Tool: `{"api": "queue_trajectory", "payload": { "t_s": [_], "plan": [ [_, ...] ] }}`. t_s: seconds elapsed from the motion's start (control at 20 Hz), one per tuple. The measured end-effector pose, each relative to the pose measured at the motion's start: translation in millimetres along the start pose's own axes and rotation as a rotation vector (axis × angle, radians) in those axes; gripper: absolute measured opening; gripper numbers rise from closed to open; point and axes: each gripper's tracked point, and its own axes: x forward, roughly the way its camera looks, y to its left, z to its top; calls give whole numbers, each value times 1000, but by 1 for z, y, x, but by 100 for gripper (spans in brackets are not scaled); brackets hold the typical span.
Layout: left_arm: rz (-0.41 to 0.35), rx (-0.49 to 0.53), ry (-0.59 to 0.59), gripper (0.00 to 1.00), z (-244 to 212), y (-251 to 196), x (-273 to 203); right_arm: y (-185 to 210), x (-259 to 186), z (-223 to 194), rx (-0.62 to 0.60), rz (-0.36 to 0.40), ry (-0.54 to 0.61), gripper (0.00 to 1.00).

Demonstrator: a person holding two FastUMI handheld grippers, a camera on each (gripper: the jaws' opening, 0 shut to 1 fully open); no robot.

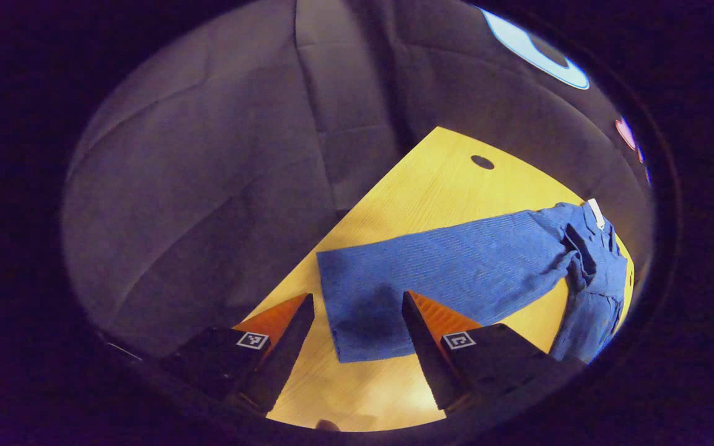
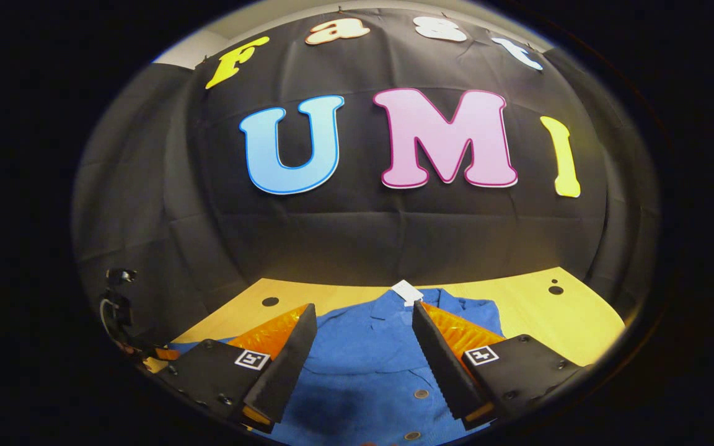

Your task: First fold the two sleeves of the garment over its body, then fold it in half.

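Two tongs [image 1: 357, 303] [image 2: 363, 313], one garment [image 1: 456, 266]

Pale wooden bench [image 1: 431, 186], a small round hole [image 1: 482, 162] near its far edge. A blue garment [image 1: 456, 266] lies spread flat on it, one sleeve [image 1: 394, 291] stretched out sideways.

Dim, purple-tinted light leaves the wooden table [image 1: 431, 186] brightest, a soft shadow on it near the fingers, and edges bowed by fisheye.

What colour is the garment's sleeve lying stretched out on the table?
Blue, with a fine ribbed texture; the sleeve shows best in the left gripper view, flat on the yellowish wooden table.
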Motion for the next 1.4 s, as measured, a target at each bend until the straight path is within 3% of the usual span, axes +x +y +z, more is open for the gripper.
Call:
{"api": "queue_trajectory", "payload": {
  "t_s": [0.25, 0.3, 0.4, 0.45, 0.55, 0.6, 0.75, 0.85, 1.0, 1.2, 1.4],
  "plan": [
    [46, -31, -1, 80, 11, -2, -3, -77, -13, 22, -53, -104, -52, 98],
    [49, -28, -3, 68, 13, -6, 0, -89, -14, 20, -60, -118, -43, 98],
    [43, -31, -8, 55, 13, -19, 1, -102, -17, 13, -81, -132, -21, 98],
    [39, -33, -11, 37, 13, -25, 6, -105, -18, 13, -87, -132, -24, 98],
    [43, -28, -8, 11, 14, -34, 9, -106, -22, 12, -83, -112, -19, 98],
    [46, -28, -15, 4, 14, -33, 6, -107, -23, 10, -82, -107, -12, 98],
    [-19, -56, -33, 0, 26, -46, -7, -120, -24, 16, -73, -116, -15, 98],
    [-16, -56, -94, 0, 45, -51, -19, -134, -23, 16, -76, -137, -13, 98],
    [-137, -62, -180, 0, 82, -109, -65, -160, -21, 10, -62, -175, 12, 98],
    [-305, 78, -283, 0, 105, -238, -111, -203, -16, 7, -23, -255, 44, 98],
    [-499, 241, -287, 0, 69, -403, -141, -244, -19, 14, -4, -299, 46, 98]
  ]
}}
